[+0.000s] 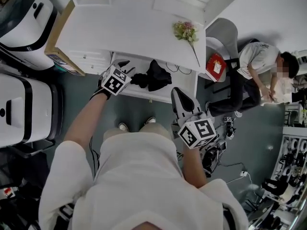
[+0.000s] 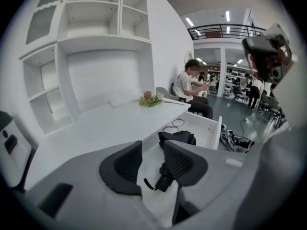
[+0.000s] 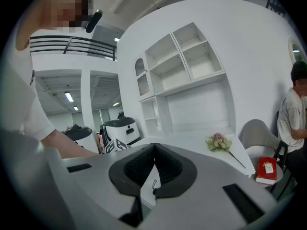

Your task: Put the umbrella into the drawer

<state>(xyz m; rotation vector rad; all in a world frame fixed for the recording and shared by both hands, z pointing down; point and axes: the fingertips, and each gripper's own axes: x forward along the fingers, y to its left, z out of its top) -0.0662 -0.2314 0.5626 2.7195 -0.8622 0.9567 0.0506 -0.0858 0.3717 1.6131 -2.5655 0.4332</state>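
The black folded umbrella (image 1: 153, 75) (image 2: 178, 137) already lies in the open drawer (image 1: 158, 96) (image 2: 216, 128), about midway along it, with a loose cable (image 1: 175, 69) toward the drawer's right back corner. The left gripper (image 1: 125, 66) (image 2: 152, 147) hangs over the drawer's left end, jaws partly apart with nothing between them. The right gripper (image 1: 176, 93) (image 3: 154, 150) is off the front right corner, jaws closed together and empty. The main risk looks to be the closing push: bunched fabric, the wrist strap or the cable could catch under the desk's front edge (image 1: 144, 55). The person's feet stand just off the drawer front, a white machine (image 1: 24, 109) bounds the left, and a chair (image 1: 223, 35) crowds the right.
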